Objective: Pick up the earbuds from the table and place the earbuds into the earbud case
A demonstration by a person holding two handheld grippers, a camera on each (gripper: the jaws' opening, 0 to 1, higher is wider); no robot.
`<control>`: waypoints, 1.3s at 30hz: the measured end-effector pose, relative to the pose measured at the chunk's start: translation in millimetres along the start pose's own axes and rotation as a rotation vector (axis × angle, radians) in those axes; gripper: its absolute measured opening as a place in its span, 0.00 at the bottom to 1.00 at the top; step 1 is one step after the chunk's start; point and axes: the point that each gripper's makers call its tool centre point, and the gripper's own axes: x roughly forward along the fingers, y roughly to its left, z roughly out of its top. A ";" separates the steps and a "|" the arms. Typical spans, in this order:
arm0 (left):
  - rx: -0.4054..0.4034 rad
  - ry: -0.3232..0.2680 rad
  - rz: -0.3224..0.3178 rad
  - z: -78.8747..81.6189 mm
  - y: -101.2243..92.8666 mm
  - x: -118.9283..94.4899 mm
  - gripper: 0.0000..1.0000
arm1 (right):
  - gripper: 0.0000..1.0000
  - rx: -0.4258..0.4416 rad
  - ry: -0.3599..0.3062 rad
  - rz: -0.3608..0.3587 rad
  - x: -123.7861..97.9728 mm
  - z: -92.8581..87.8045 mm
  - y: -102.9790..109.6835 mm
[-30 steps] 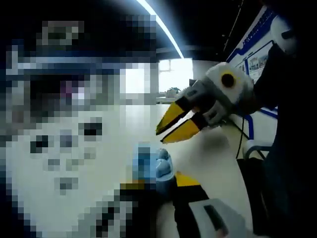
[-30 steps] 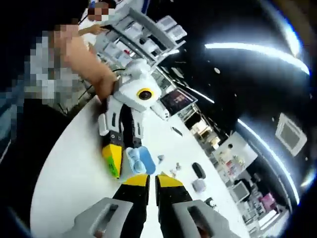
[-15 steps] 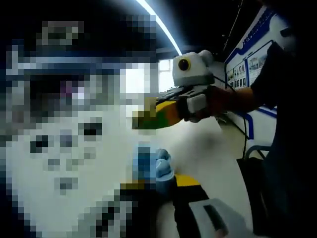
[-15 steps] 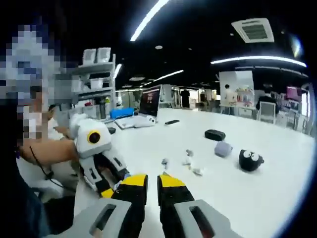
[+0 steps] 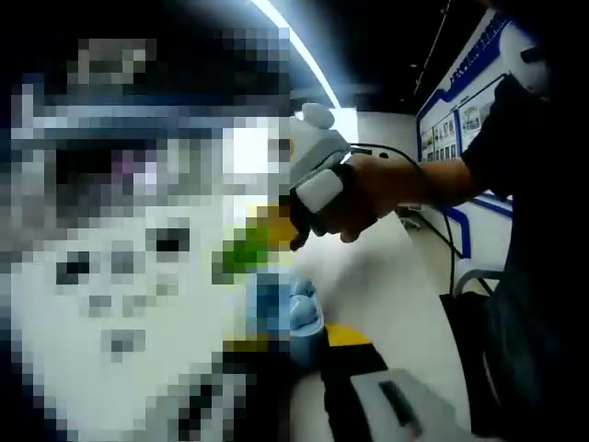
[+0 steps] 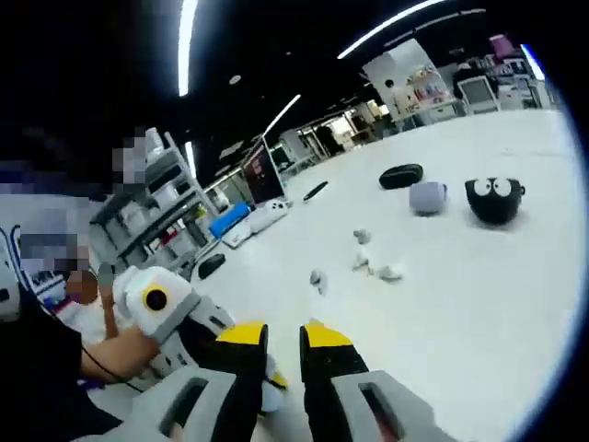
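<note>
A light-blue earbud case (image 5: pixel 291 311) sits upright between my left gripper's jaws (image 5: pixel 304 336), which are shut on it; mosaic covers the left jaw. In the right gripper view the left gripper (image 6: pixel 155 299), held by a hand, rests low on the white table (image 6: pixel 479 304) with the case (image 6: pixel 271 394) at its tip. Small white earbuds (image 6: pixel 373 269) lie scattered mid-table, ahead of my right gripper (image 6: pixel 283 339). Its yellow jaws stand close together with nothing between them. In the left gripper view a hand carries the right gripper (image 5: pixel 317 184) above and beyond the case.
Beyond the earbuds stand a grey-purple pouch (image 6: pixel 426 196), a black round case with eyes (image 6: pixel 494 198) and a black oval case (image 6: pixel 400 175). A monitor (image 6: pixel 262 173), a white keyboard (image 6: pixel 265 216) and a black mouse (image 6: pixel 210 265) sit far left. A person's dark sleeve (image 5: pixel 525 184) fills the right.
The right gripper has drawn away from the case, turned and now faces the earbuds on the table. The left gripper and the blue case have stayed put.
</note>
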 end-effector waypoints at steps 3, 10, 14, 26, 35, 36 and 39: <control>0.000 0.000 0.000 0.0 -0.2 0.1 0.19 | 0.18 0.112 0.010 0.035 -1.1 -2.6 0.8; 0.002 0.000 -0.001 -0.1 -0.5 0.0 0.19 | 0.17 0.242 0.043 0.118 -0.4 -10.5 10.4; -0.002 0.000 -0.002 -0.1 -0.5 0.2 0.19 | 0.15 0.271 0.053 0.121 0.6 -12.9 10.0; -0.012 0.003 -0.003 -0.5 0.0 0.4 0.19 | 0.13 0.195 0.037 0.139 -3.1 -10.2 15.3; -0.027 0.007 -0.009 -0.9 0.6 0.9 0.19 | 0.11 0.041 0.019 0.142 -9.6 -9.3 18.1; -0.028 0.007 -0.010 -1.0 0.7 0.9 0.19 | 0.11 0.029 0.016 0.142 -10.6 -9.1 17.8; -0.030 0.007 -0.010 -1.1 0.7 1.0 0.19 | 0.09 0.001 0.005 0.140 -12.7 -8.0 17.6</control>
